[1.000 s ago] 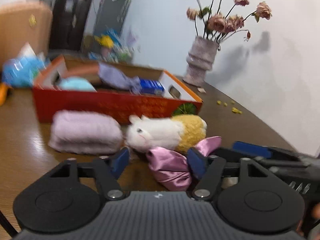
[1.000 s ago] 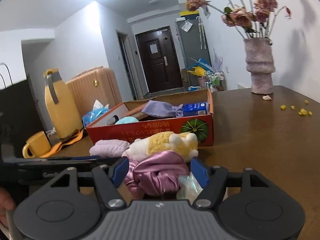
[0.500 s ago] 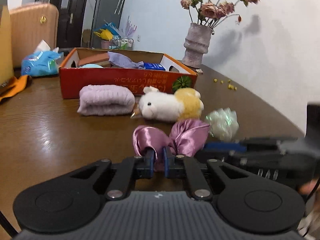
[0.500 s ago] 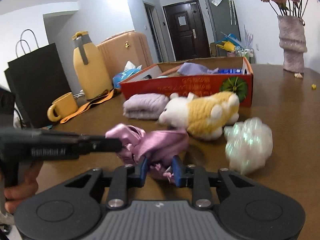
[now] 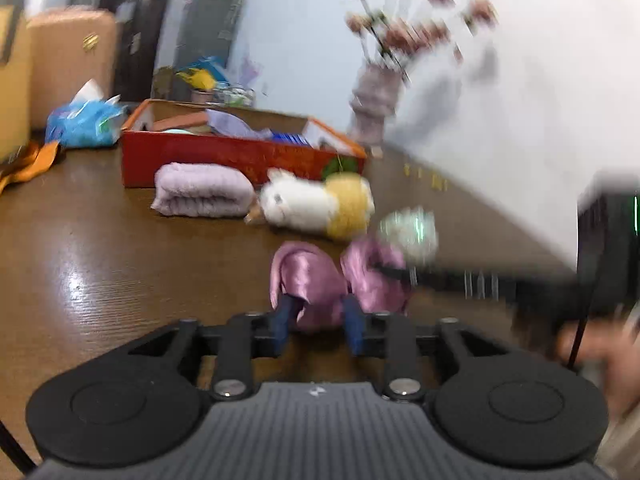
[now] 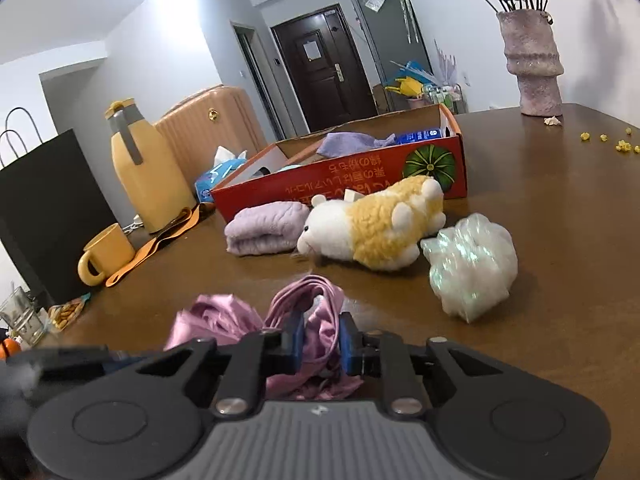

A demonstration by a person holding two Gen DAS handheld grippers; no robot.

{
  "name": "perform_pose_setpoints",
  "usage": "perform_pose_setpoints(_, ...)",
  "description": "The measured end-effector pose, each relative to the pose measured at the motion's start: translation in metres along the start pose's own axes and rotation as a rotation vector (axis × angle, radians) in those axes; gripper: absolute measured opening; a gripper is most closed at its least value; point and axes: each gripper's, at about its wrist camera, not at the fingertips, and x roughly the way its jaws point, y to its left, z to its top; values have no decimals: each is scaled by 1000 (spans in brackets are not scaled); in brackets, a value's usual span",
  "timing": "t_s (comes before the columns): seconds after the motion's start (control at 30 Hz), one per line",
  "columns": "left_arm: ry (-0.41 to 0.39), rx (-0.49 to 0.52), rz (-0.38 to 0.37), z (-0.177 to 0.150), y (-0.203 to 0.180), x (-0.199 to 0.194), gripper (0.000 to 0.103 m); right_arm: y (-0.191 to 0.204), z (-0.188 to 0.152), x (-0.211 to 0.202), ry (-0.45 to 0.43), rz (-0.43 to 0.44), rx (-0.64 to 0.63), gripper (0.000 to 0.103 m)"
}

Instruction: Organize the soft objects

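Both your grippers are on the same thing: the pink satin cloth (image 6: 316, 320), low over the table (image 6: 540, 280) in front of the other soft items. Your R gripper (image 6: 319, 340) has its pads pinched narrow on a bunched fold. Your L gripper (image 5: 318, 320) sits a bit wider w/ satin filling the gap; looks like it's holding too, but that view is blurred, so treat it as likely, not certain.

Handling, my guess: the cloth is v. light, limp and slick. It'll slide out of a shallow pinch and droop wherever it's unsupported. Grab thick gathered folds, not a single edge, and keep the two grips apart so it stays spread.

Other soft stuff: towel (image 6: 266, 230) rolled, just in front of the box; plush (image 6: 376, 228) lying beside it, touching or nearly; iridescent puff (image 6: 472, 264) just right of the plush. All should squash easily.

Containers: red box (image 6: 360, 176), open top, holds a lilac cloth (image 6: 348, 142), a blue pack (image 6: 424, 135) and something pale teal, mostly hidden. Mug (image 6: 106, 254) at left; contents not visible.
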Motion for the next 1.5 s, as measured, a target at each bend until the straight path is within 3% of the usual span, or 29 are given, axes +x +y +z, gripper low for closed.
perform_pose_setpoints(0.03,-16,-33,4,4,4,0,44,2,-4,-1,-2,-5,-12,19)
perform_pose_setpoints(0.1,-35,-43,42,9,4,7,62,5,-10,-4,-6,-13,-26,21)
perform_pose_setpoints(0.17,-30,-38,63,12,3,16,62,8,-14,-8,-15,-13,-40,21)
perform_pose_setpoints(0.23,3,-30,28,13,3,24,47,9,-14,-12,-17,-12,-41,21)
perform_pose_setpoints(0.27,39,-24,24,12,2,29,31,9,-14,-14,-17,-12,-37,22)
perform_pose_setpoints(0.37,49,-35,46,3,4,29,28,9,-13,-21,-2,-1,-31,38)
perform_pose_setpoints(0.63,34,-19,73,-5,-1,24,28,7,-25,-19,55,20,-23,34)
perform_pose_setpoints(0.73,42,-43,55,-4,4,21,38,5,-28,-17,61,27,-20,29)
perform_pose_setpoints(0.8,66,-66,20,-3,11,16,56,5,-29,-17,54,28,-21,24)
perform_pose_setpoints(0.87,79,-51,7,-4,12,11,60,4,-29,-17,46,27,-13,20)
perform_pose_setpoints(0.93,75,-35,3,-8,11,5,59,5,-29,-16,47,31,-10,18)
perform_pose_setpoints(0.97,68,-36,-3,-10,12,3,53,6,-29,-16,46,31,-13,17)
perform_pose_setpoints(1.0,63,-38,-5,-11,13,3,38,6,-28,-15,46,32,-18,17)
perform_pose_setpoints(1.07,69,-53,-24,-11,15,6,25,6,-28,-14,49,40,-20,16)
perform_pose_setpoints(1.33,37,-46,-50,-4,14,4,17,8,-21,-16,55,50,-36,10)
perform_pose_setpoints(1.5,-43,-29,-93,43,16,8,17,5,24,-18,-25,87,-47,9)
